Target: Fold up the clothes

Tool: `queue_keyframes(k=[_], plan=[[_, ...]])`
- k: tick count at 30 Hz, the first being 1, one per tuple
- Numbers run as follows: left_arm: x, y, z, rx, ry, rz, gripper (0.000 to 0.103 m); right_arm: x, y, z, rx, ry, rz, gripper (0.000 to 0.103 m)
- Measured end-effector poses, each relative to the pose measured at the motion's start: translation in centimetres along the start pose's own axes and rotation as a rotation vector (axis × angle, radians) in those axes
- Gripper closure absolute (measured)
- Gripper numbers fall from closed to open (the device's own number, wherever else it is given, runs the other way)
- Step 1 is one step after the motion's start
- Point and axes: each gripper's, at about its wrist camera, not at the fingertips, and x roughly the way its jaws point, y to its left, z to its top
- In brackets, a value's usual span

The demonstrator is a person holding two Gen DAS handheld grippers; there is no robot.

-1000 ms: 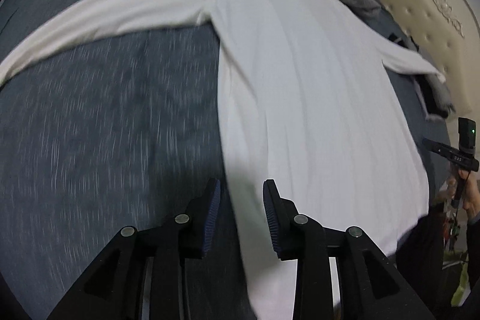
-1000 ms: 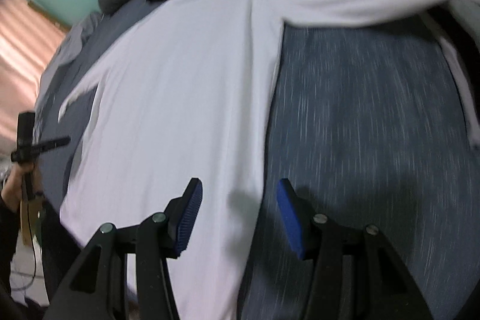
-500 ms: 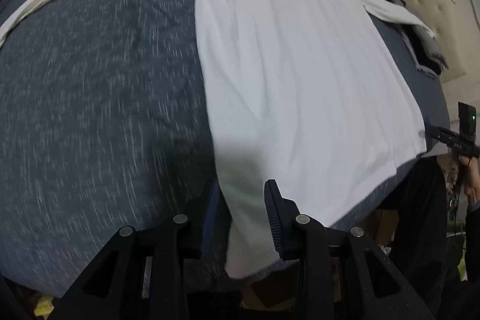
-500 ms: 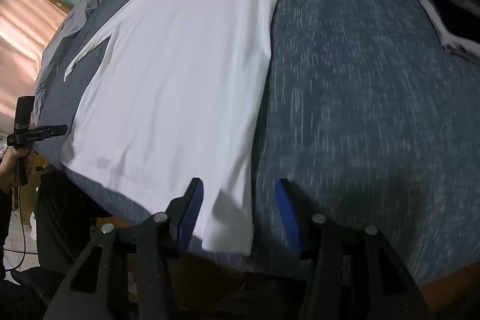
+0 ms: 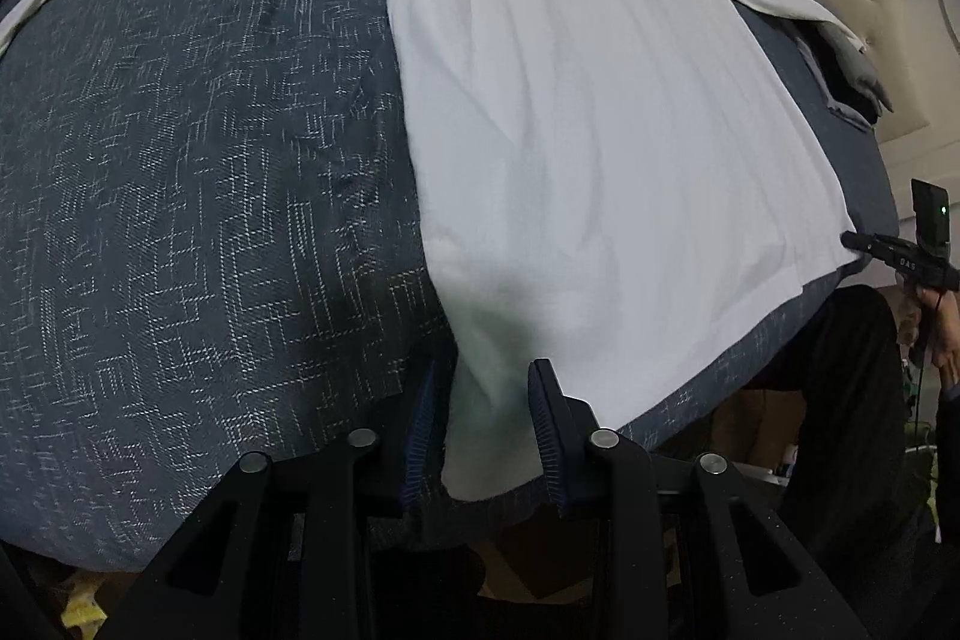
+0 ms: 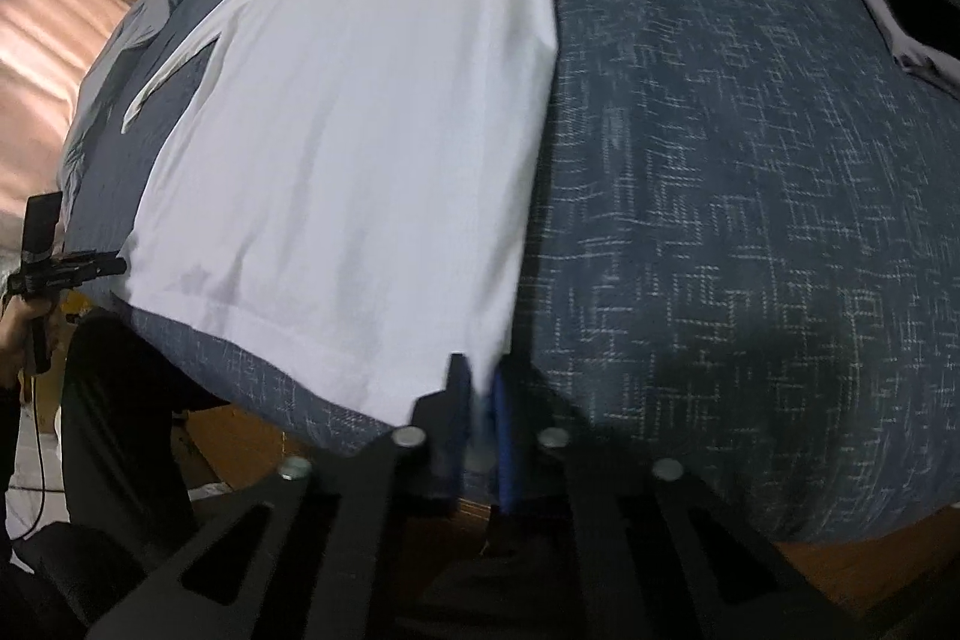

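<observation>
Right tongs [image 6: 480,400] pinching white shirt [image 6: 360,130] hem corner | left tongs [image 5: 480,418] closing, spread around other corner | headboard [image 5: 840,10] left-view only

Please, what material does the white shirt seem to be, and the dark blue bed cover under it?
White shirt: probably thin cotton knit, matte; it lies in soft, shallow folds and shows a stitched hem at the bottom edge.
Bed cover: looks like thicker woven or brushed fabric, dark blue with pale crosshatch flecks, no shine. The exact fibre of either cannot be told.
</observation>
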Motion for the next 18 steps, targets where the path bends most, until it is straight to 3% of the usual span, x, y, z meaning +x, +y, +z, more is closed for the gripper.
queue_keyframes(k=[2,7,14,18], plan=[[-0.1,-0.2,-0.3,0.015,-0.002,-0.001,0.097,-0.4,-0.2,0.0,0.001,-0.016,0.005,0.099],[-1.8,-1.0,-0.9,0.035,-0.030,-0.050,0.099,-2.2,-1.0,0.0,0.026,-0.076,0.033,0.100],[-5.1,0.1,-1.9,-0.044,-0.091,-0.150,0.099,-5.9,-2.1,-0.1,0.049,-0.157,0.085,0.100],[-3.6,0.5,-2.0,-0.071,-0.051,-0.104,0.099,-6.0,-1.3,0.1,0.044,-0.162,0.094,0.100]])
